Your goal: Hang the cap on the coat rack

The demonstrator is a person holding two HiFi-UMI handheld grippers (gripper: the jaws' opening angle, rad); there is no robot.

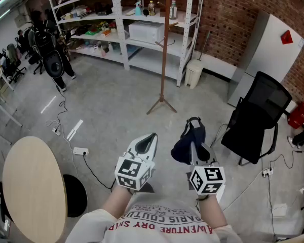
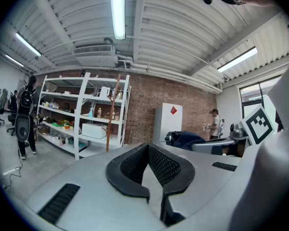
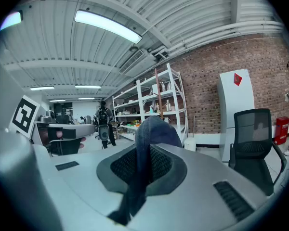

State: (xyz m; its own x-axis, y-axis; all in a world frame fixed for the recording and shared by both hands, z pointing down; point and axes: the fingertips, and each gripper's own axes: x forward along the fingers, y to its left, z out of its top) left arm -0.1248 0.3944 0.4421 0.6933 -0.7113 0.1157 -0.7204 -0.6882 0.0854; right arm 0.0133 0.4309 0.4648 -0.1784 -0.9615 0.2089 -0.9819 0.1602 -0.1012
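The right gripper [image 1: 193,147] is pinching just a fold of the cap [image 1: 183,151] (left gripper [image 1: 148,139] is idling closed, empty), risking a slip before reaching the distant coat rack [image 1: 165,44].

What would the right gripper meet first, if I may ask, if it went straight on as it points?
Most likely the coat rack, standing almost dead ahead beyond the cap it holds, though depth is unclear.
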